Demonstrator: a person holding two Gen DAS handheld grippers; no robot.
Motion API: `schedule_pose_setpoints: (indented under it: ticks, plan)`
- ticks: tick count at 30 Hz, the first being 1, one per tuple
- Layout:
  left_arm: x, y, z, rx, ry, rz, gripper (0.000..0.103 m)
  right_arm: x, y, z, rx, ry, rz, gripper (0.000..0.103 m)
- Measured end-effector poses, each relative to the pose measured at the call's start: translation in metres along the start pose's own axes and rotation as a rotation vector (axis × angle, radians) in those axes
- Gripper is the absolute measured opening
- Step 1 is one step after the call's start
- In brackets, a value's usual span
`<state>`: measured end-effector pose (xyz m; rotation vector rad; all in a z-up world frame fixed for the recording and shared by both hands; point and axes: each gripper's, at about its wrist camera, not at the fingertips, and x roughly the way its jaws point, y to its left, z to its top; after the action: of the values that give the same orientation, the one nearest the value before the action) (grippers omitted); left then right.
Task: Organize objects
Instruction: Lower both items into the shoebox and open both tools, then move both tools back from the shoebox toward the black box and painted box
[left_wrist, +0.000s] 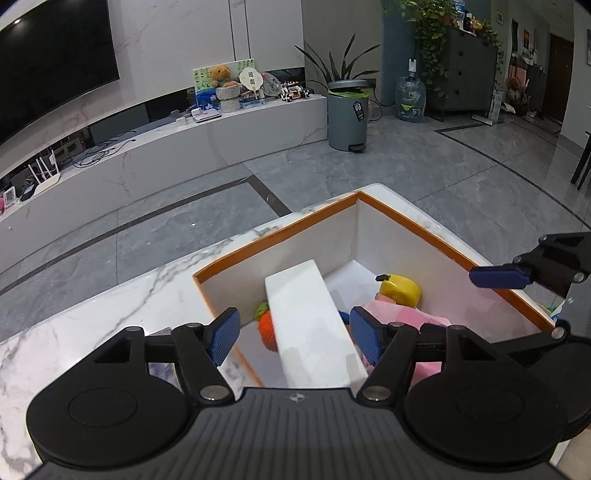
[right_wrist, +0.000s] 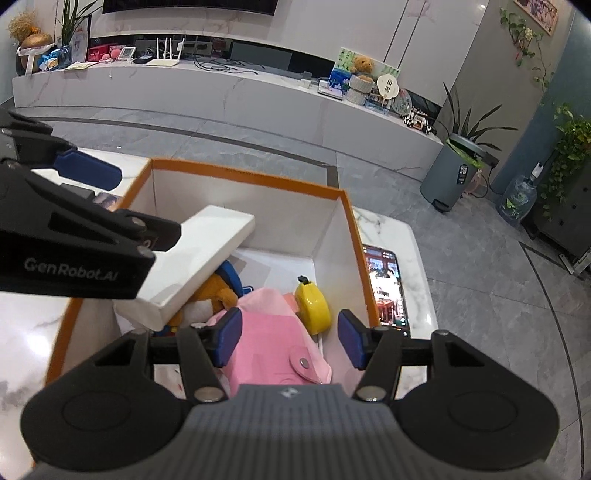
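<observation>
An orange-rimmed white box (left_wrist: 280, 230) (right_wrist: 243, 173) stands on the marble table. Inside lie a long white box (left_wrist: 312, 321) (right_wrist: 195, 258), a pink cloth (left_wrist: 402, 314) (right_wrist: 273, 332), a yellow toy (left_wrist: 400, 290) (right_wrist: 312, 304), an orange knitted toy (left_wrist: 267, 328) and a brown plush (right_wrist: 214, 291). My left gripper (left_wrist: 295, 334) is open, its jaws either side of the white box's near end, above the box. My right gripper (right_wrist: 290, 338) is open and empty over the pink cloth. The left gripper (right_wrist: 85, 206) also shows in the right wrist view.
A phone (right_wrist: 388, 288) with a lit screen lies on the table right of the box. A small dark card (right_wrist: 107, 199) lies at the box's left. Beyond the table edge are grey floor, a TV bench (left_wrist: 184, 147) and a grey bin (left_wrist: 347, 114).
</observation>
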<state>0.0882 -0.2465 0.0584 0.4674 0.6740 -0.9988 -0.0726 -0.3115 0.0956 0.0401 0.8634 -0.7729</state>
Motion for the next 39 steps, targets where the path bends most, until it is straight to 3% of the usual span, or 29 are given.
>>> schedule_pose_setpoints:
  ticks: [26,39]
  plan:
    - [-0.078,0.079,-0.030,-0.051,-0.032,0.085,0.081,-0.086,0.079,0.031,-0.106,-0.099,0.033,0.062]
    - [-0.074,0.130,-0.059,-0.128,-0.011,0.119,0.085,-0.086,0.137,0.035,-0.145,-0.104,0.098,0.063]
